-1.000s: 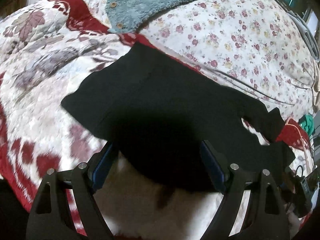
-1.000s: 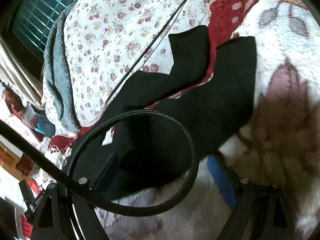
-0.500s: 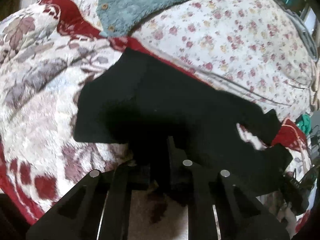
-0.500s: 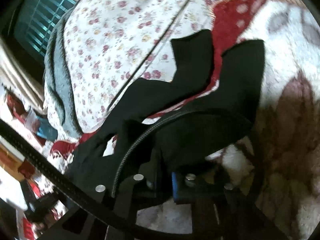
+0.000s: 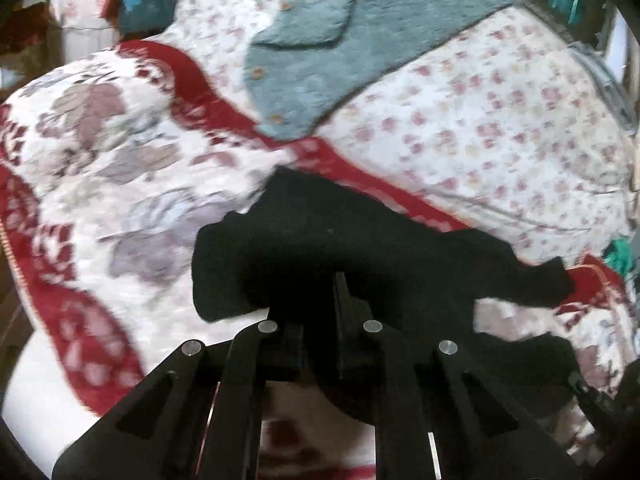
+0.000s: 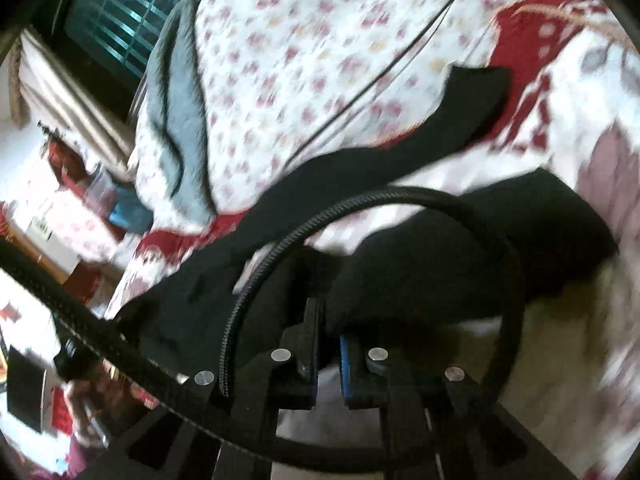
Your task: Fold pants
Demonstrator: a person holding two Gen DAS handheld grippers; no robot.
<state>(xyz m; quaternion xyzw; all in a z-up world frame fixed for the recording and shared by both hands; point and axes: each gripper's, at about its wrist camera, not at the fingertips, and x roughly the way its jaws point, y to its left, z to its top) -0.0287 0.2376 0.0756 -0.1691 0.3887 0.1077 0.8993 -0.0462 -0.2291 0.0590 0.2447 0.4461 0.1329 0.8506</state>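
The black pants (image 5: 360, 240) lie on a bed covered by a red and white floral blanket (image 5: 120, 168). My left gripper (image 5: 320, 312) is shut on the near edge of the pants at the waist end and holds it lifted off the blanket. In the right wrist view the pants (image 6: 460, 240) stretch away, with one leg (image 6: 472, 100) trailing toward the far right. My right gripper (image 6: 330, 332) is shut on the near edge of the leg end. Both views are blurred by motion.
A small-flowered quilt (image 5: 480, 120) and a grey-green fleece garment (image 5: 340, 40) lie at the back of the bed. A black cable loop (image 6: 280, 256) crosses the right wrist view. A window with bars (image 6: 120, 12) is behind the bed. Clutter stands at the left (image 6: 48, 220).
Both grippers closed on the near edge of the pants, then lifted it; the cloth now bunches up and rises off the blanket.
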